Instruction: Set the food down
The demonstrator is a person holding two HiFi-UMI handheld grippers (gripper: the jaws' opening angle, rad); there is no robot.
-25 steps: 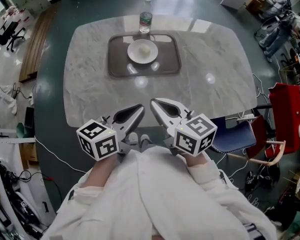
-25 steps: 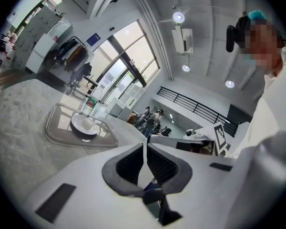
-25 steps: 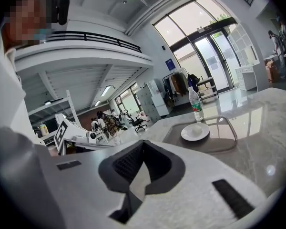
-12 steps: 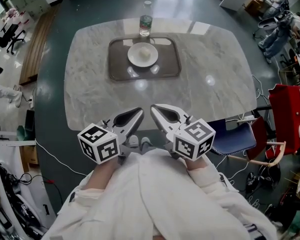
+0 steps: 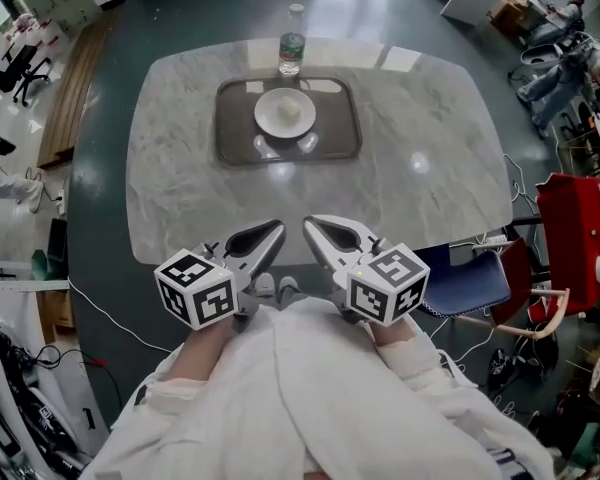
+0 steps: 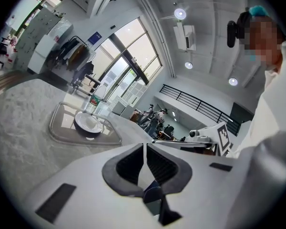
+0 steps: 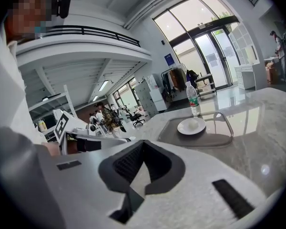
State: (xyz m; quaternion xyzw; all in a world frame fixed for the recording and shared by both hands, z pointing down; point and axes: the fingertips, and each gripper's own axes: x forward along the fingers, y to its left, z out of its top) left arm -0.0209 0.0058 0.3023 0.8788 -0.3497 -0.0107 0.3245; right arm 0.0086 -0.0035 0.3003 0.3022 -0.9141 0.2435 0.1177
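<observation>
A pale round piece of food lies on a white plate in a dark grey tray at the far middle of the marble table. My left gripper and right gripper hang side by side over the table's near edge, far short of the tray. Both are shut with nothing between the jaws. The left gripper view shows its shut jaws with the plate and tray ahead to the left. From the right gripper, the plate sits ahead to the right.
A water bottle with a green label stands just behind the tray, also seen in the right gripper view as the bottle. A blue chair and a red object stand by the table's right side. Cables run across the floor at left.
Both grippers have drifted slightly back toward the person's body. The food, plate, tray and bottle have stayed put.
</observation>
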